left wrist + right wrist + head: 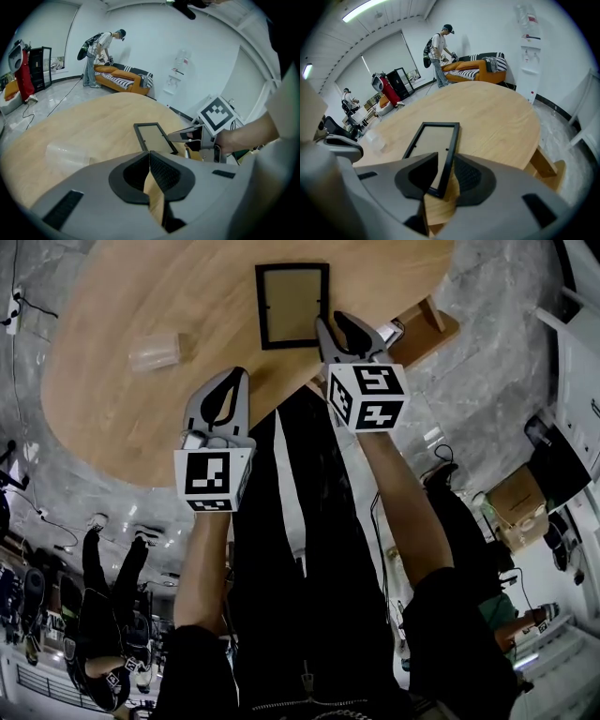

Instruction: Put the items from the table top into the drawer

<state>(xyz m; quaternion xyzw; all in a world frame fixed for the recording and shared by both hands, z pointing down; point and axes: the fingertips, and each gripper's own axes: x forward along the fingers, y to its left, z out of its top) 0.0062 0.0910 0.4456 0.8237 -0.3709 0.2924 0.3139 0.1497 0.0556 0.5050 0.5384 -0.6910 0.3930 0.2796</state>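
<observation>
Right gripper hovering with jaws spread at near corner of black picture frame — frame's right rail sitting between pads, not pinched. Frame lying flat on round wooden table, close to edge facing person. Left gripper clenched on nothing, beside right one. Clear plastic cup, seemingly on its side, well left of frame. Advice: closing squarely across rail, pads reaching deep — thin frame likely pivoting if nipped at corner only. Drawer not showing in any view

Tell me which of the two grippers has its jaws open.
The right gripper: its jaws stand apart over the near corner of the black picture frame. On the left gripper the jaws are together, nothing between them.
</observation>
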